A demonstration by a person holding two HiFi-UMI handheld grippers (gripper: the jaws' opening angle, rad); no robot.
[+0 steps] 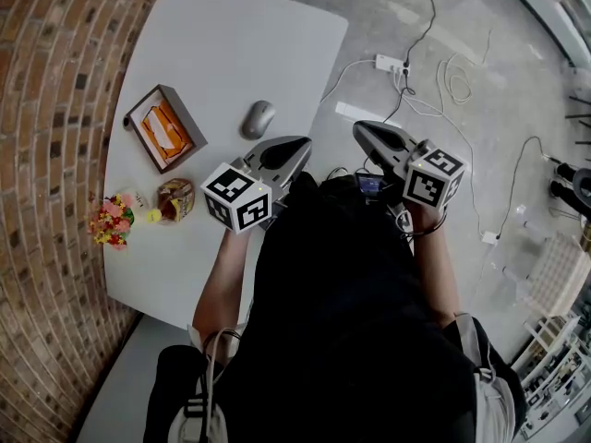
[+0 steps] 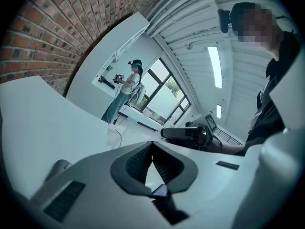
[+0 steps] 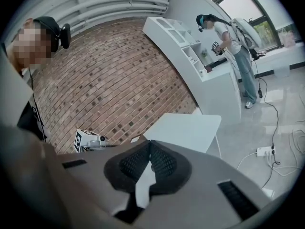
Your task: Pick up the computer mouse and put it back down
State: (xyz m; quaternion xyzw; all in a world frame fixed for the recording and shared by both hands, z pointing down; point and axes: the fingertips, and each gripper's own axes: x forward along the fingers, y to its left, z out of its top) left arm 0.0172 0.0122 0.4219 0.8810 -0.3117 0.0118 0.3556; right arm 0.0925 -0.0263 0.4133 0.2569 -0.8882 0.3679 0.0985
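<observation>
Head view: the computer mouse (image 1: 259,118) lies on the white worktop (image 1: 231,35), just beyond the left gripper (image 1: 280,153), whose jaws are pressed together on nothing. The right gripper (image 1: 383,139) hangs off the worktop's right edge, also closed and empty. For a clean pick, I'd say the left one should open wide, straddle the mouse's sides (rounded, likely slippery) and squeeze low. In the left gripper view only a grey sliver of the mouse peeks past the gripper body. The right gripper view misses it.
</observation>
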